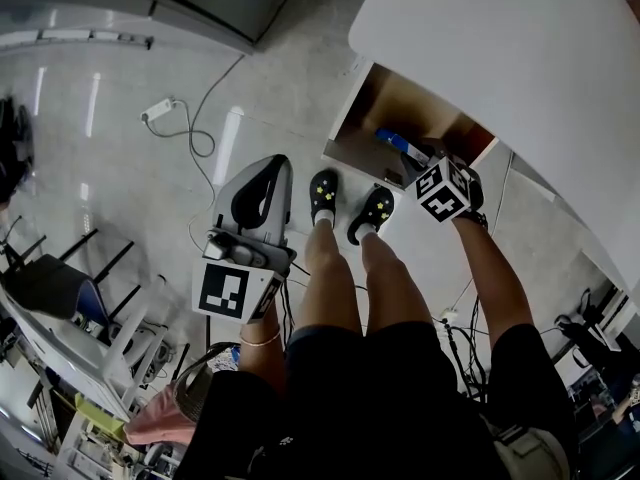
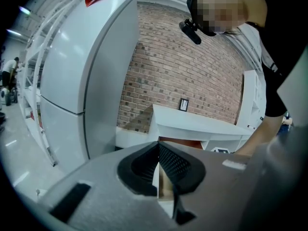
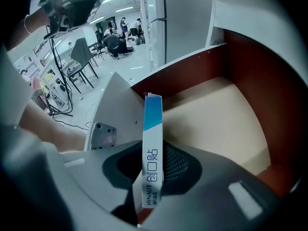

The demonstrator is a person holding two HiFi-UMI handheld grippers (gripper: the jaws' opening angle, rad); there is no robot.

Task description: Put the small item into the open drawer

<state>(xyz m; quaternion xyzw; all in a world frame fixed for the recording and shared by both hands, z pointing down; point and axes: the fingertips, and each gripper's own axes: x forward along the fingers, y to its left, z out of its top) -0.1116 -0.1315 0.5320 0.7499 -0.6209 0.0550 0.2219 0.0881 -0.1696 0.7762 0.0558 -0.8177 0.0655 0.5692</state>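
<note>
The small item is a thin blue and white box (image 3: 153,143). My right gripper (image 3: 155,154) is shut on it, holding it on edge. The box (image 1: 393,140) hangs just over the open drawer (image 1: 395,98), near its front edge. That drawer (image 3: 216,124) has a beige floor and red-brown walls, and the part in view holds nothing. My left gripper (image 1: 277,164) is held low at the person's left, away from the drawer. Its jaws meet with nothing between them, and the left gripper (image 2: 159,150) points at a fridge and a brick wall.
The drawer juts from under a white cabinet top (image 1: 520,58). The person's feet in black shoes (image 1: 345,206) stand just before the drawer front. A power strip with its cable (image 1: 160,110) lies on the floor to the left. Chairs (image 1: 50,283) stand at far left. A grey fridge (image 2: 82,66) stands nearby.
</note>
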